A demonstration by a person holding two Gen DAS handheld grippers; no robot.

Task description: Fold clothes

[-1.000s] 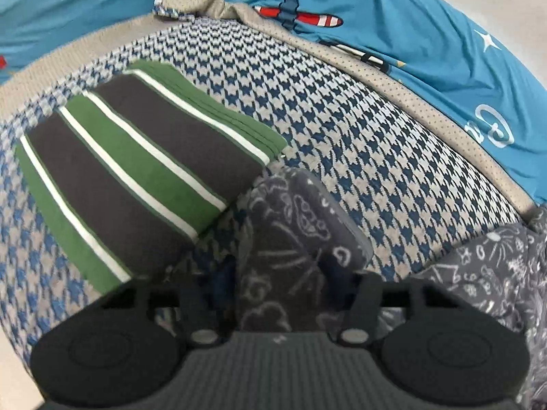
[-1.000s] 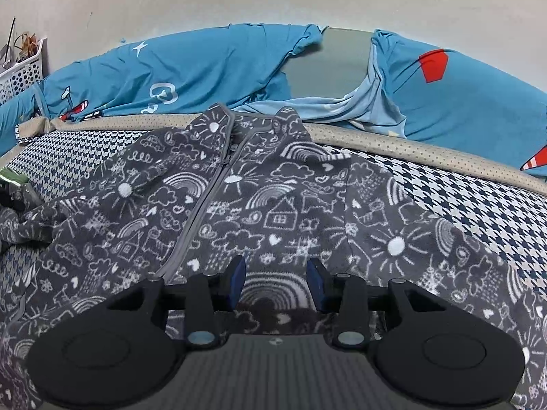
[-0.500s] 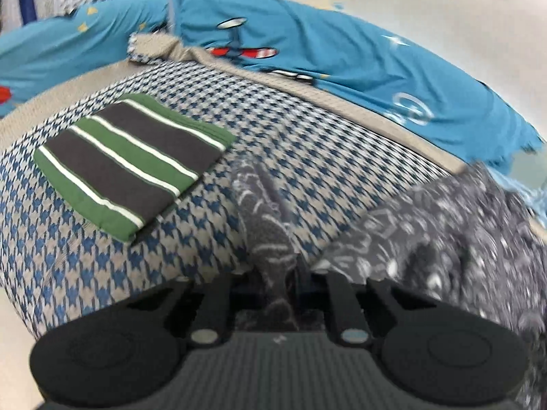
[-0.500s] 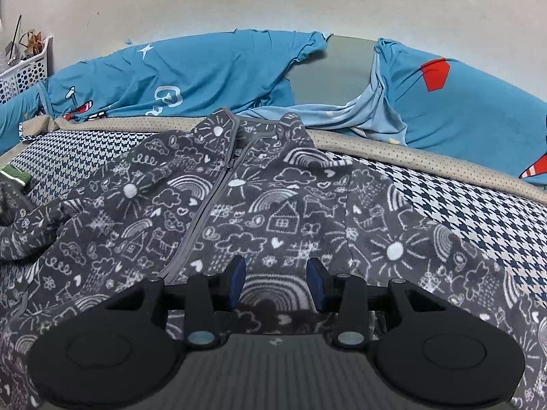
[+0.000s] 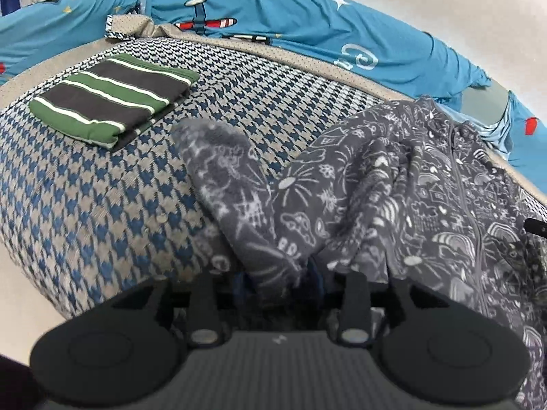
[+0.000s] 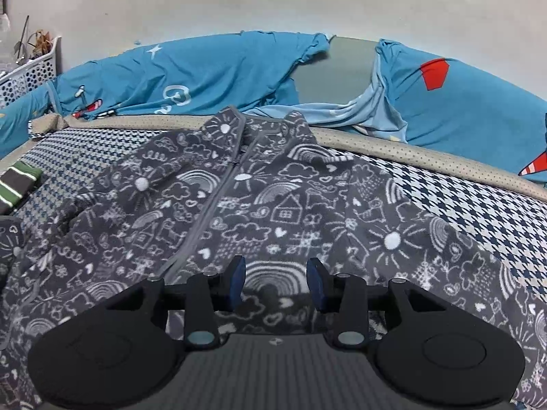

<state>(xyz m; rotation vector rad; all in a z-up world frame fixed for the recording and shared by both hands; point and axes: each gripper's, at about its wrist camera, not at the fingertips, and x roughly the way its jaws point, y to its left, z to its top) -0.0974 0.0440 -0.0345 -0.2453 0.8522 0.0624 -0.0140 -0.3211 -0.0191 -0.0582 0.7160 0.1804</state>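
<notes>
A dark grey fleece jacket with white doodles (image 6: 283, 212) lies spread, zip up, on the houndstooth cover (image 6: 478, 198). In the left wrist view its body (image 5: 427, 205) is bunched at the right, and one sleeve (image 5: 236, 184) runs across the cover into my left gripper (image 5: 275, 276). The left jaws are opening with the sleeve end still lying between them. My right gripper (image 6: 276, 282) hangs open just above the jacket's lower front, with nothing between its blue pads (image 6: 237, 280).
A folded green, grey and white striped garment (image 5: 109, 99) lies at the cover's far left. Blue printed bedding (image 6: 205, 71) runs along the wall behind. A white basket (image 6: 30, 71) stands at the far left. The cover's edge (image 5: 44, 273) drops away near left.
My left gripper pinched the sleeve, carried it to the right towards the jacket's body, away from the striped garment, and its jaws now stand wider again. The right gripper has stayed put.
</notes>
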